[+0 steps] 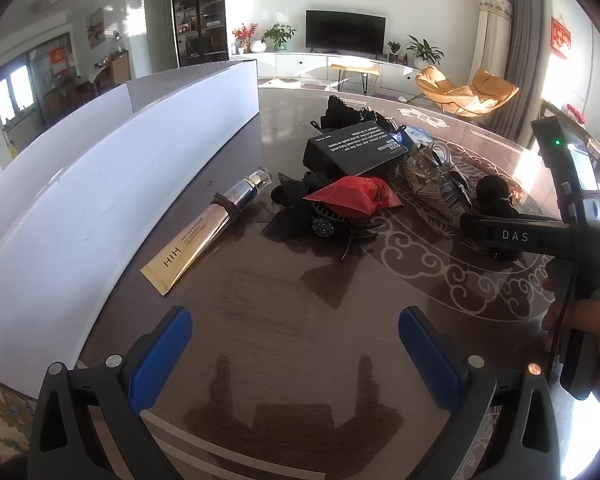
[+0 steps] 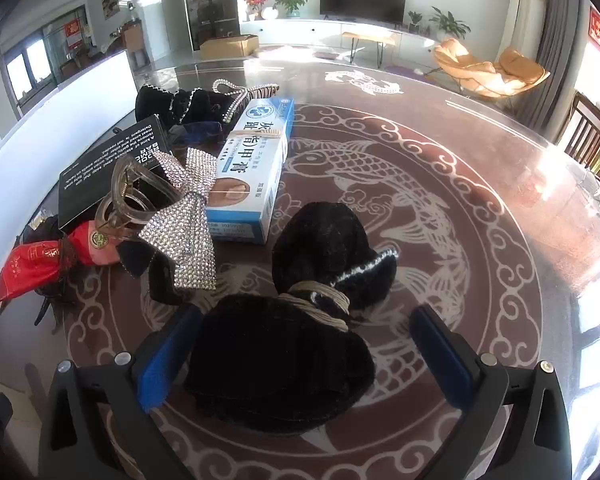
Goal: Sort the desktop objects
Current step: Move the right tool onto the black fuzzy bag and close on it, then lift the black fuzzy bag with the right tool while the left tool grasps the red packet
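Black bow (image 2: 296, 332) — plush, soft and light, tied at the waist with cord; lies mid-table between the wide-open jaws of the right gripper (image 2: 304, 354), not yet held, and the waist looks the firmest hold. Left gripper (image 1: 296, 354) gapes empty over bare table (image 1: 284, 304) — glossy, patterned, in a sunlit living room.

Between the spread fingers of the left gripper (image 1: 296, 340) the table (image 1: 260, 320) is bare up to the pile. On its left a white board (image 1: 100, 200) closes the side like a wall. The gold tube (image 1: 212, 228) lies near this board, with a narrow free strip between them. To the right, the right gripper (image 1: 496, 236) and a hand (image 1: 584, 320) block the way.

The black bow (image 2: 300, 328) fills the gap of the right gripper (image 2: 304, 344). Right of it the table is free; on the left a glitter bow (image 2: 188, 224) and a blue box (image 2: 252, 168) stand close.
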Demonstrator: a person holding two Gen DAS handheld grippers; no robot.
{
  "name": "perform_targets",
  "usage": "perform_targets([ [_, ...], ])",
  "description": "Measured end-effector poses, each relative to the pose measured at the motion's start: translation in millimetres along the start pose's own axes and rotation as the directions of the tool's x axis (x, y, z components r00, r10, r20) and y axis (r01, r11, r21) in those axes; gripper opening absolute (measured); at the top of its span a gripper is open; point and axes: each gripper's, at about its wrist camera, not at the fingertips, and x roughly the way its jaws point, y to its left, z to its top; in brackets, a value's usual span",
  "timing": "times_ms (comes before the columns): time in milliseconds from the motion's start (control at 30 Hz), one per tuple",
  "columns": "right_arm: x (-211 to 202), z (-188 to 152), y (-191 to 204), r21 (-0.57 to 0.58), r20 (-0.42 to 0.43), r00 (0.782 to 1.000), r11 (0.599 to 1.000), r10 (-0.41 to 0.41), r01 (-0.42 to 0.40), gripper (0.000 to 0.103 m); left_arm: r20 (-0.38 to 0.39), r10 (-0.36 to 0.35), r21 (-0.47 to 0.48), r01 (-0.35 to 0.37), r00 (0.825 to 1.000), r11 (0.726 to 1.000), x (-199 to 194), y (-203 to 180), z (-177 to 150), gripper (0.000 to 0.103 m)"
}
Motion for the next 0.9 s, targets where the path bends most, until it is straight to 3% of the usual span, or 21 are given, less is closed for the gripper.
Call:
perform_targets([
  [433,2.0,-1.7,-3.1,0.003,0.014,1.0,1.0,0.0,0.0,0.102,-0.007,0.052,0.12,-0.051,0.999,0.991,1.8,-22.5,-5.4,0.103],
  [600,-11.6,-11.2,2.0,-0.022,0.046,0.999,1.0,0.016,-0.015,0.079,-0.03,0.032,0.124,-0.029,0.999,0.992,5.1,-22.9,-5.9,0.103],
  [667,-16.7,-14.7,2.9,-0.031,0.059,0.998,0.999,0.023,-0.021,0.058,-0.041,0.022,0.121,-0.017,0.999,0.993,6.6,-22.6,-5.6,0.103],
  [767,-23.7,-22.9,2.2,-0.043,0.063,0.998,0.999,0.027,-0.025,0.051,-0.047,0.013,0.121,-0.007,0.999,0.993,6.3,-22.8,-5.9,0.103],
  [900,-36.0,-40.4,-5.7,-0.054,0.063,0.997,0.998,0.033,-0.03,0.051,-0.05,0.0,0.119,0.006,0.999,0.993,4.7,-22.2,-7.0,0.103],
])
